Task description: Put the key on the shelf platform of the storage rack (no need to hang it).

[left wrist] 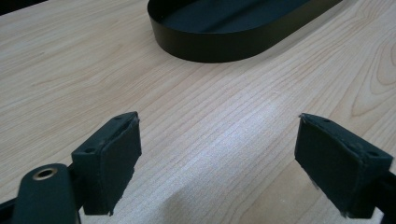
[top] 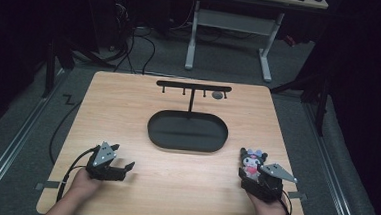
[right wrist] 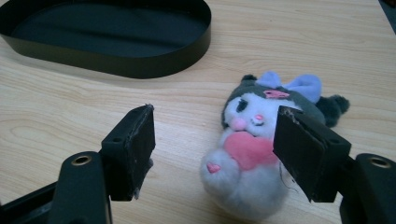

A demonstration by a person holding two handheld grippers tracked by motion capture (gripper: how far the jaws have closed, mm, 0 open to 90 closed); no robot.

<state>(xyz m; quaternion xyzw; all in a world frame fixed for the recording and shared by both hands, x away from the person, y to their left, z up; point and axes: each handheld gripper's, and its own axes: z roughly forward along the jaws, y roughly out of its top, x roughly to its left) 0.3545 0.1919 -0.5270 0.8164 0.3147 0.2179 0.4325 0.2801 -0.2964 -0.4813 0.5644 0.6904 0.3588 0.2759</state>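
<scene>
Soft toy (right wrist: 252, 154) lying on the wooden table (top: 128, 113), near the black tray (top: 187, 131), between the wide-apart jaws of the right gripper (right wrist: 215, 154). Left gripper (left wrist: 219, 158) wide apart too, holding nothing. Probably best to slide in level, centre the round belly, then squeeze slowly.

Plenty of open worktop (top: 128, 113) on the left side, nothing between the left tool (top: 123, 158) and the black oval tray (top: 187, 131) but bare wood. The tray sits mid-worktop with a low wall, and a black T-shaped hook stand (top: 193, 90) rises right behind it, so the far middle is blocked. On the right, a plush toy (right wrist: 252, 154) lies between the right tool's (right wrist: 215, 149) spread jaws, near its right jaw.
</scene>
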